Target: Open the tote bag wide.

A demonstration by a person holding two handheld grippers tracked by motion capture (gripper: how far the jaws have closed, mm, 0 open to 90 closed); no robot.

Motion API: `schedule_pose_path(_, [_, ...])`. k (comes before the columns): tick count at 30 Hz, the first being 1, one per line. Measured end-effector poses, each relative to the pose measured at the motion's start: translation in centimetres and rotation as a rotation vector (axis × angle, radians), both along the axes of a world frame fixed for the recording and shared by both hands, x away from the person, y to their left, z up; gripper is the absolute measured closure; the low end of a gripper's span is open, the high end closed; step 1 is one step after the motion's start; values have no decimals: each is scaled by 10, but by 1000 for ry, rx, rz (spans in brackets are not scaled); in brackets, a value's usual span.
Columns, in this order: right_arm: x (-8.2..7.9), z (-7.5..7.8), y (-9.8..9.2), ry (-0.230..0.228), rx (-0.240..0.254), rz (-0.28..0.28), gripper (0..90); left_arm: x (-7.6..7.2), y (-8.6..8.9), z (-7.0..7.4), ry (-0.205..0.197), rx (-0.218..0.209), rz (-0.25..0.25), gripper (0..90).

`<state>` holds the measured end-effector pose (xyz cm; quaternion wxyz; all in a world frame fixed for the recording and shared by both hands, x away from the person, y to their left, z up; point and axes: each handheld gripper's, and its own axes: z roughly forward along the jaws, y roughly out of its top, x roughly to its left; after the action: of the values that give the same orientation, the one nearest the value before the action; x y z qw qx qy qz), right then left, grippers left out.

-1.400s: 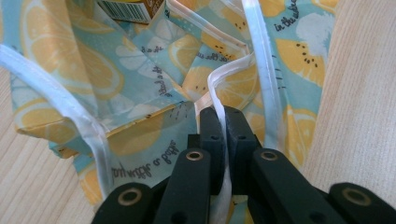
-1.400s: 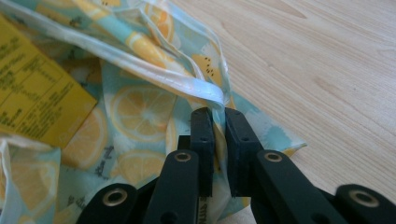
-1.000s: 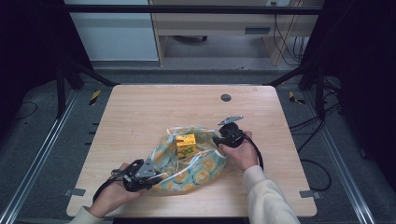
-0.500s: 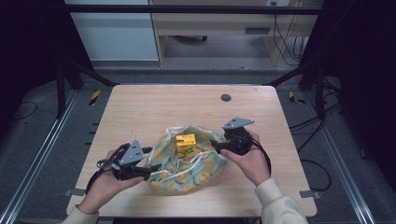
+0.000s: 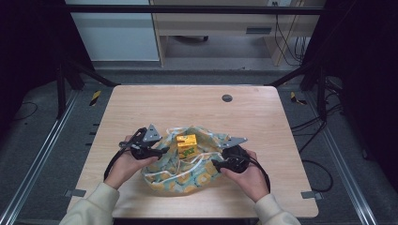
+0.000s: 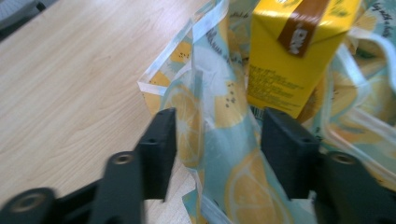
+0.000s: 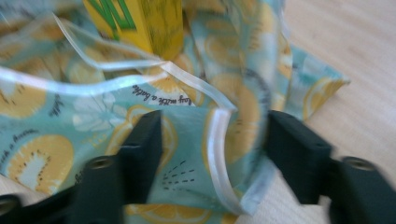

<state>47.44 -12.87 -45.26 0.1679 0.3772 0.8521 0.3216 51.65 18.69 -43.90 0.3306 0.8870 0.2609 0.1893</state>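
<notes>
1. We see a bag of teal fabric printed with lemon slices lying crumpled on the near middle of the desk, its white-trimmed edges spread open.
2. A yellow carton stands upright inside the bag, toward its far side; we see a brown band across its top in the left gripper view.
3. The left gripper sits at the bag's left edge, held in the person's left hand. Its jaws stand apart, with a fold of the fabric rising between them, and the carton is just beyond.
4. The right gripper sits at the bag's right edge, held in the right hand. Its jaws are also apart, with a fabric flap and its white trim lying between them.
5. We cannot tell whether either gripper's jaws touch the cloth.
6. Farther out, a small dark round disc lies on the far part of the desk, well apart from the bag.
</notes>
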Motion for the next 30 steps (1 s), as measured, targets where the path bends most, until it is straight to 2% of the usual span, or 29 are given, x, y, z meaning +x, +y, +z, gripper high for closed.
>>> schedule_pose_path(2, [0, -1, -2, 12, 10, 6, 667, 1, -2, -1, 25, 13, -2, 658])
schedule_pose_path(3, [-1, 0, -3, 20, 19, 17, 764, 1, -3, -1, 25, 23, -5, 767])
schedule_pose_path(4, [-1, 0, -3, 20, 19, 17, 764, 0, -3, 0, 19, 27, -9, 767])
schedule_pose_path(5, [-2, 1, -3, 20, 18, 24, 798, 0, -3, 1, 8, 25, -7, 812])
schedule_pose_path(8, [-6, 5, -6, 5, 18, 37, 872, 1, 1, 2, -10, -8, 28, 869])
schedule_pose_path(11, [-7, 3, -11, 8, 0, 48, 885, 10, 9, -6, 1, -22, 73, 876])
schedule_pose_path(15, [-6, -5, -15, 13, -7, 54, 890, 16, 16, -18, 14, -28, 100, 876])
schedule_pose_path(22, [-2, -16, -18, 24, -10, 50, 893, 19, 16, -31, 19, -9, 109, 868])
schedule_pose_path(30, [1, -26, -23, 44, -5, 25, 893, 21, 12, -41, 3, 21, 120, 860])
